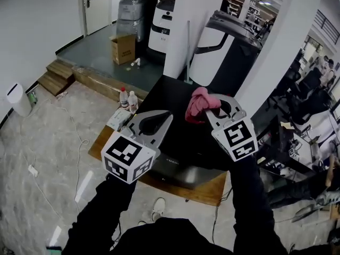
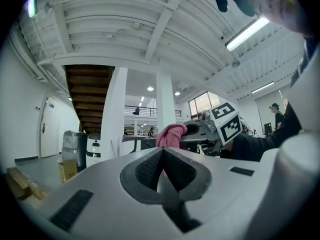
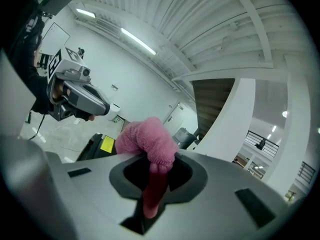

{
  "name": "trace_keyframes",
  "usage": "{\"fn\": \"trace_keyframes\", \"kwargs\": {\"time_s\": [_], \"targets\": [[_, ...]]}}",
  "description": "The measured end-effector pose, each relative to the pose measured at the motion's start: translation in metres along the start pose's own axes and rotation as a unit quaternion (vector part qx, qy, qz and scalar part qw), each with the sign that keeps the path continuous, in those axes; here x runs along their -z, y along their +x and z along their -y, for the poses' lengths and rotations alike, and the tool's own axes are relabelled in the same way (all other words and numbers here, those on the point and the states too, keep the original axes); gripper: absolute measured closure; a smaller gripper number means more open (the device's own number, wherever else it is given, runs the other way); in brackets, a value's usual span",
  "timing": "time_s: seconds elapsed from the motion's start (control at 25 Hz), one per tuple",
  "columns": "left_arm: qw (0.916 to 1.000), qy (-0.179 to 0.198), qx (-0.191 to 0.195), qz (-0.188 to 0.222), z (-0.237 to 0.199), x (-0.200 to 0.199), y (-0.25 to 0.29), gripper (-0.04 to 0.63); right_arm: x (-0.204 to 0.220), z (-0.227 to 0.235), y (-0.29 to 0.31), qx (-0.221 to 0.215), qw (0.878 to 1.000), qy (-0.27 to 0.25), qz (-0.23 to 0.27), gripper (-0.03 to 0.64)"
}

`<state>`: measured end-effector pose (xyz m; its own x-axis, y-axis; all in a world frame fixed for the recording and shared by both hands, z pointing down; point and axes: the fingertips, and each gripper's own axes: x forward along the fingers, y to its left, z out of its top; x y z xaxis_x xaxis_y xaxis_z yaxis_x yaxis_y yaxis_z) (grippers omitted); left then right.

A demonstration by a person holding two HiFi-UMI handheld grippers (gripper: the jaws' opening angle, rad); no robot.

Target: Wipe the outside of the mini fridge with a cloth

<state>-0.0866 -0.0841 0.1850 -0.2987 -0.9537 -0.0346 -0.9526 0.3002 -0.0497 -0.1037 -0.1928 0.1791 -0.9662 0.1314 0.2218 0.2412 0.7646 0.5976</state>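
Clamping a pink cloth [image 1: 197, 104] tight in the right gripper [image 1: 206, 110] above the black fridge [image 1: 164, 93]; holding the left gripper [image 1: 168, 116] beside it, jaws together (nothing between them).

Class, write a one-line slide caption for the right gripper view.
The right gripper holds a fluffy pink cloth between its jaws, with the left gripper alongside.

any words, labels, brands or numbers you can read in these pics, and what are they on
None is legible.
Cardboard box: print too small to read.
Two bottles: labels too small.
White appliance: small mark, too small.
Marker cubes: black square patterns only, no letters.
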Motion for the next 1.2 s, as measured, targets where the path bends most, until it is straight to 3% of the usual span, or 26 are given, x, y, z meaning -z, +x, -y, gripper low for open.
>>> {"fn": "trace_keyframes", "kwargs": {"time_s": [0.2, 0.4, 0.64, 0.76, 0.92, 1.2], "targets": [[0.9996, 0.016, -0.022, -0.011, -0.042, -0.004, 0.05, 0.591, 0.017, 0.055, 0.07, -0.021, 0.998, -0.049, -0.031, 0.566], [0.9987, 0.006, -0.046, -0.022, -0.08, 0.009, 0.093, 0.591, 0.065, 0.072, 0.152, -0.067, 0.991, -0.088, -0.08, 0.566], [0.9958, -0.016, -0.083, -0.034, -0.121, 0.034, 0.106, 0.591, 0.131, 0.059, 0.246, -0.116, 0.97, -0.149, -0.152, 0.566], [0.994, -0.026, -0.094, -0.049, -0.135, 0.055, 0.107, 0.591, 0.152, 0.04, 0.267, -0.132, 0.964, -0.155, -0.169, 0.565], [0.9937, -0.029, -0.09, -0.062, -0.148, 0.064, 0.108, 0.591, 0.165, 0.025, 0.288, -0.131, 0.95, -0.204, -0.198, 0.566], [0.9941, -0.046, -0.069, -0.07, -0.161, 0.085, 0.1, 0.591, 0.157, 0.006, 0.295, -0.133, 0.949, -0.222, -0.182, 0.572]]}}
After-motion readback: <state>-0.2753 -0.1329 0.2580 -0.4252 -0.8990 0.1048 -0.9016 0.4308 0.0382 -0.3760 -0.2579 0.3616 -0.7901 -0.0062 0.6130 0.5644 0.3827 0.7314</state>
